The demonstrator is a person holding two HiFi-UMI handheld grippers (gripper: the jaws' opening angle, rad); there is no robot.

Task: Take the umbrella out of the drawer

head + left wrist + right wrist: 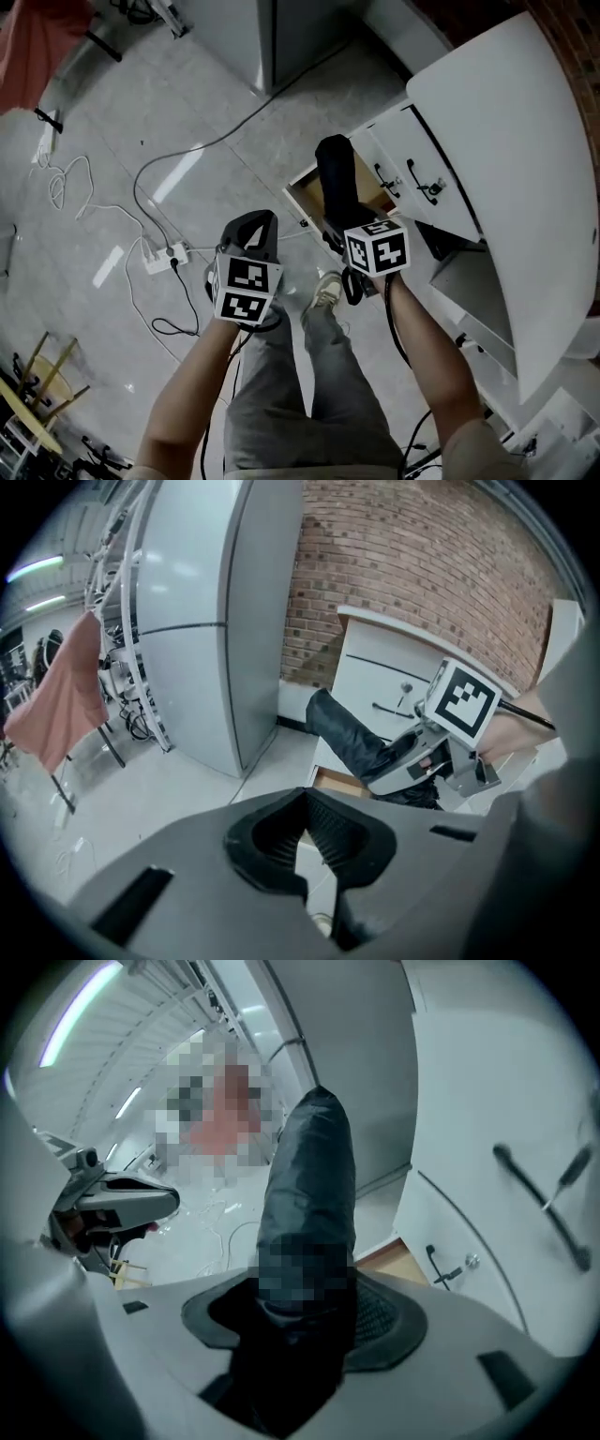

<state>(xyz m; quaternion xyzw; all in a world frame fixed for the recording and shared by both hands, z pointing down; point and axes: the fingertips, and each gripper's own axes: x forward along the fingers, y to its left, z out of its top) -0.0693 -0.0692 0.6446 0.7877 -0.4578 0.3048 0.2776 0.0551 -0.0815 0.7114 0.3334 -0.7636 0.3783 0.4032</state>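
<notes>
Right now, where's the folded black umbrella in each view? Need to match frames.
Head view: folded black umbrella at centre, pointing up-frame over the drawer.
Left gripper view: umbrella right of centre, slanting up-left.
Right gripper view: umbrella dead centre, clamped in the right gripper.
Shared landmark: open white drawer with a tan wooden floor, beneath or behind the umbrella in all three.

Matt black cloth umbrella, glossy white cabinet, wooden drawer, polished grey floor
</notes>
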